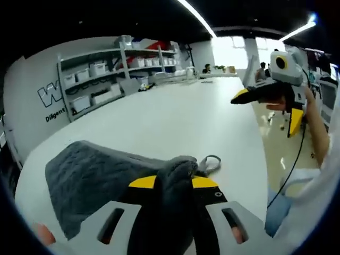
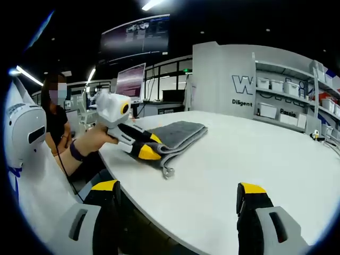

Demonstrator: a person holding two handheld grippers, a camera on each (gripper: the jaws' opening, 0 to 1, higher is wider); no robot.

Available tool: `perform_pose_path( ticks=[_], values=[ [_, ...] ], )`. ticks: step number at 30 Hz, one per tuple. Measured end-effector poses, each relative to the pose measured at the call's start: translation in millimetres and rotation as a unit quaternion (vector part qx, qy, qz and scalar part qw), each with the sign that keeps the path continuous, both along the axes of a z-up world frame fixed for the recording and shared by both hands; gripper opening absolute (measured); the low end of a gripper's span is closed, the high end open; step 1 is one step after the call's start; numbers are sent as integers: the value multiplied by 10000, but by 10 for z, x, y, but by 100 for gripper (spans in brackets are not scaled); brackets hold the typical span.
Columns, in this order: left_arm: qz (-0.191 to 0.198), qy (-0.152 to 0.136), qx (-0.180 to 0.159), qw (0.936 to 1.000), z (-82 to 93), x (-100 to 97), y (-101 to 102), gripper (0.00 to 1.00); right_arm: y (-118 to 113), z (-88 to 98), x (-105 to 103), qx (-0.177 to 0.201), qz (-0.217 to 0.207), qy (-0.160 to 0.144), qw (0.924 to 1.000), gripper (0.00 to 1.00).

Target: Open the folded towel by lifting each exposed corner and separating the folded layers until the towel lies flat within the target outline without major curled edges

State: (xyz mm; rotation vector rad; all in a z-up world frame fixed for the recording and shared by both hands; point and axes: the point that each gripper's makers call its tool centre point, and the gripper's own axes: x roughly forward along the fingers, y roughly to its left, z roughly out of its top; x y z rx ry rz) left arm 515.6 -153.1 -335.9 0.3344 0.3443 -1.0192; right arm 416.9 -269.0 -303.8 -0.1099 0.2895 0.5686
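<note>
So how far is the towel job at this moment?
Nothing looks finished yet: the towel lies folded on the table, its layers stacked. In hand: the left hand-held gripper is shut on a bunched corner of it. The right hand-held gripper is open and holds nothing, apart from the towel. Left: separate the layers and spread the towel flat. I cannot make out a target outline.

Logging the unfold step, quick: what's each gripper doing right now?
Left gripper: shut on the grey towel corner.
Right gripper: open, holding nothing.
</note>
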Motion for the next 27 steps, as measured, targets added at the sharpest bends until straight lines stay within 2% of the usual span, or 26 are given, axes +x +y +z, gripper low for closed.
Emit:
perform_pose_path(
  ticks=[1, 4, 10, 21, 27],
  values=[
    [0, 146, -82, 9999, -2, 7, 1, 20, 1, -1, 0, -3, 1, 2, 10000, 92],
    [-25, 290, -225, 9993, 32, 65, 1, 19, 2, 1, -5, 0, 10, 0, 10000, 91],
    [-62, 295, -368, 9989, 97, 54, 12, 13, -6, 7, -12, -5, -1, -5, 10000, 91],
    [-35, 279, -709, 9971, 241, 35, 69, 12, 5, 15, -20, -38, 30, -8, 10000, 91],
    [-68, 491, -1015, 9936, 304, 28, 105, 12, 13, 15, -16, -39, 55, -7, 10000, 91]
  ],
)
